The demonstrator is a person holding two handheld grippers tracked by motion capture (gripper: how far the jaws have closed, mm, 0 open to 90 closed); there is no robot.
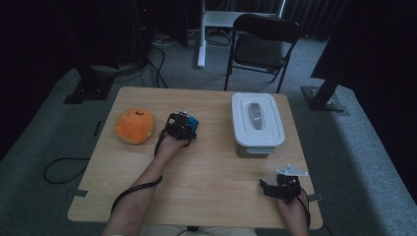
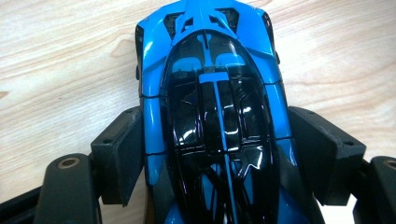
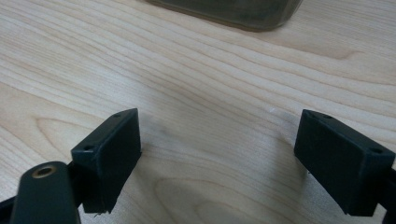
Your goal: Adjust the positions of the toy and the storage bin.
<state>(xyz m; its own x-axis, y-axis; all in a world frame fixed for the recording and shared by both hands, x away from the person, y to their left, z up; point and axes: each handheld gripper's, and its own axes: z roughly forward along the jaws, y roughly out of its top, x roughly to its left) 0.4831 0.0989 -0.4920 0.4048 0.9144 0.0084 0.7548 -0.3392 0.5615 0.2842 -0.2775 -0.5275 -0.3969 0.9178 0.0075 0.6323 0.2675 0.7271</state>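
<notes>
Left gripper closes in on the blue toy car

Nearest the person, the right gripper idles over bare desk, jaws spread wide and holding nothing. Further out, the left gripper straddles the blue-and-black toy car lengthwise at mid-desk, pads snug along both flanks, seemingly gripping it for a lift. Beyond, an orange plush sits just left, and a white lidded bin stands well apart to the right. Nothing blocks the way.
</notes>
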